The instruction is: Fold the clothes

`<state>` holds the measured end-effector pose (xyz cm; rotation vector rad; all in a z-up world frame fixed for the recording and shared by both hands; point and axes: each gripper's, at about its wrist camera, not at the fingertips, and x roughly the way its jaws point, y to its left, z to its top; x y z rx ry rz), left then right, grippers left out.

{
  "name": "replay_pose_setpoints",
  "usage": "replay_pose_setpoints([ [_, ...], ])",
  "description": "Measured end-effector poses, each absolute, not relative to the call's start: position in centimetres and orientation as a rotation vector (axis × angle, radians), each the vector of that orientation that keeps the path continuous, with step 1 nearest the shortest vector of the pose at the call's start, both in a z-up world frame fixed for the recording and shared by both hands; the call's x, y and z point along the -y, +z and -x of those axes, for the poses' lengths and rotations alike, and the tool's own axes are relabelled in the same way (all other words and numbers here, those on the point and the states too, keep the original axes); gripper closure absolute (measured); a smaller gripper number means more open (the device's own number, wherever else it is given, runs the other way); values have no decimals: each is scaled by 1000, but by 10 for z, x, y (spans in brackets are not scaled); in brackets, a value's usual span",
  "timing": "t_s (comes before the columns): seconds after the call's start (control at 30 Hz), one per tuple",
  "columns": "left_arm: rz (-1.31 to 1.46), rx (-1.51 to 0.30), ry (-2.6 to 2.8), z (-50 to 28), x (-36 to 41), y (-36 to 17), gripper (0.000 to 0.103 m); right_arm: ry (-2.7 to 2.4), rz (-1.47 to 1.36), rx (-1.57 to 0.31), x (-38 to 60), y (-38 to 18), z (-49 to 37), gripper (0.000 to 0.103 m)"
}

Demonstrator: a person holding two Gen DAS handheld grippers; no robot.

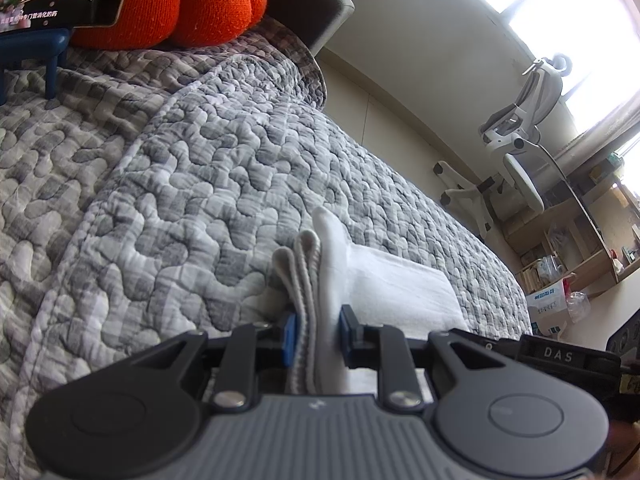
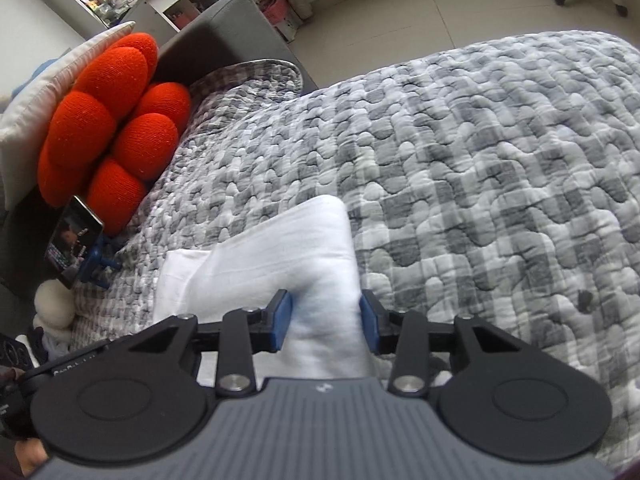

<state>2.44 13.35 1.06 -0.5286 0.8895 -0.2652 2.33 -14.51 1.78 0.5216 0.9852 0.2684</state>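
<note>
Gripping a bunched edge of the white garment, with its grey-ribbed trim, the left gripper has its blue pads pinched narrow on the cloth. The right gripper straddles another fold of the same garment; its jaws stand wider, and I can't tell whether both pads press on it. The rest lies folded flat on the grey checked quilt. Farther back, a phone on a blue stand leans by an orange knot cushion, with a white office chair beyond the bed.
</note>
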Motion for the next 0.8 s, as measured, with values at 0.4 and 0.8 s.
replay_pose_setpoints([
  [0.4,533,-889,-264,-24,-133,11,81,356,-638,-971,150,10,-50,60],
  [0.8,535,-887,-262,-23,-133,11,81,373,-526,-814,140,25,-53,82],
])
